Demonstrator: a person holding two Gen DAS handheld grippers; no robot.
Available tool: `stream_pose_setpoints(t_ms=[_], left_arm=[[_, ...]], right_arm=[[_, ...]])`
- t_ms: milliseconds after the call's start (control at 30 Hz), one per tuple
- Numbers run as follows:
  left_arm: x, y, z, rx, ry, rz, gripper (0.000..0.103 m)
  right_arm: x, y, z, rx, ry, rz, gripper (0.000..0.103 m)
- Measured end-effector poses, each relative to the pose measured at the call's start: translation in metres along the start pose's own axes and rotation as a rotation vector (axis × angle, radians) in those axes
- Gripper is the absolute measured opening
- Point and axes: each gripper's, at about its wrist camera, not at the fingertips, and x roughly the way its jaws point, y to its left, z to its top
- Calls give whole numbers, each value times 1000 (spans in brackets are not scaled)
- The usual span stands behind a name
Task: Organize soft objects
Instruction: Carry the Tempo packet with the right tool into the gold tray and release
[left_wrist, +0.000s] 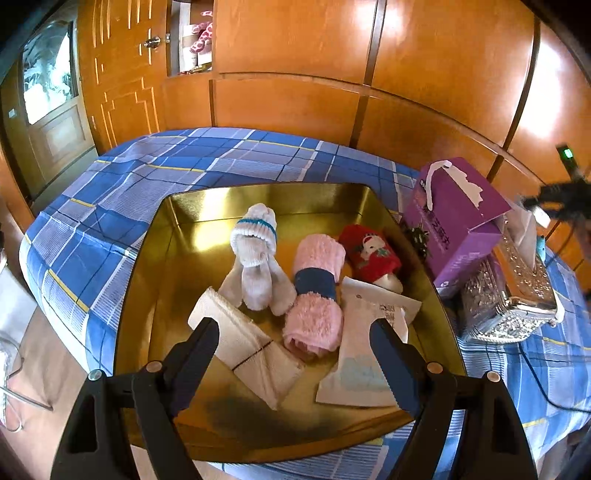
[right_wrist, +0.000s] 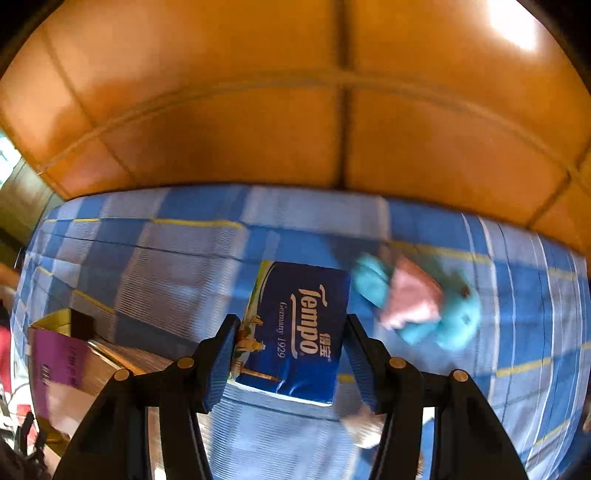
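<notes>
A gold metal tray lies on the blue plaid bed. In it lie a white sock bundle, a pink rolled towel with a navy band, a red sock roll, a folded white cloth and a white paper packet. My left gripper is open and empty above the tray's near side. My right gripper is shut on a blue Tempo tissue pack, held above the bed. A teal and pink plush toy lies blurred on the bed beyond it.
A purple tissue box leans on a silver glittery tissue box right of the tray; the purple box also shows in the right wrist view. Orange wooden wardrobe panels stand behind the bed. A cable runs over the bedsheet at right.
</notes>
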Motion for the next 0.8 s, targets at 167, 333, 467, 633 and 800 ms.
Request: stream_pose_setpoints(t_ms=[167,333,467,633,800], left_arm=[[-6,5,-4,-15,-8,-7,84],[-11,13,-5,-32,-22,-6,84],[-15,18,-7,-49,-30,-4,84],[-20,23,-10,-63,-42,5,84],[-23,29,-11,-83,-51,16,84]], right_arm=[[-10,74,15,-127,-58,64,57],[-30,158,4,-313,-92,239,57],[-44,215,-20,-477,-72,361,57],[-52,277,-69,-653,13,451,57],[-37,308,-117,-690,121,416,57]])
